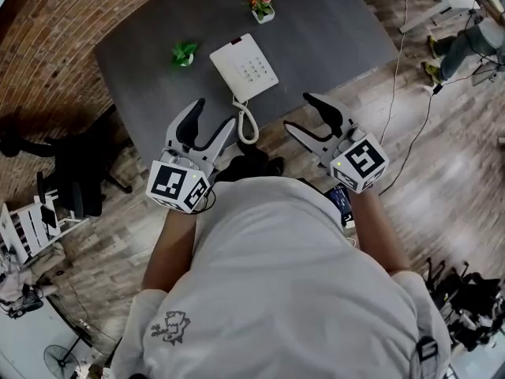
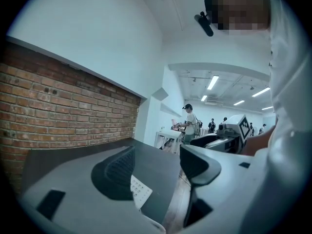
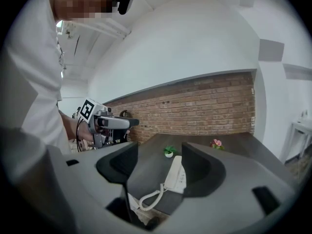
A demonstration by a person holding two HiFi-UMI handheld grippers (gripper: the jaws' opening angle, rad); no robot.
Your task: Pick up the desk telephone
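Observation:
The white desk telephone point(image 1: 245, 67) lies on the dark grey desk point(image 1: 331, 30), near its front edge, and its coiled cord point(image 1: 247, 121) hangs over that edge. My left gripper point(image 1: 211, 125) is open, just short of the desk edge and to the left of the cord. To the right of the cord, my right gripper point(image 1: 312, 117) is open too, off the desk. The left gripper view shows a corner of the telephone point(image 2: 140, 191) between open jaws point(image 2: 156, 167). In the right gripper view the telephone point(image 3: 176, 175) and cord point(image 3: 148, 199) lie ahead of the gripper point(image 3: 158, 167). Neither gripper touches the phone.
A small green plant point(image 1: 184, 53) stands left of the phone and a pink flower pot point(image 1: 261, 5) behind it. A black office chair point(image 1: 75, 176) is left of the desk by the brick wall point(image 1: 47, 46). Cables point(image 1: 410, 133) run over the wooden floor at right.

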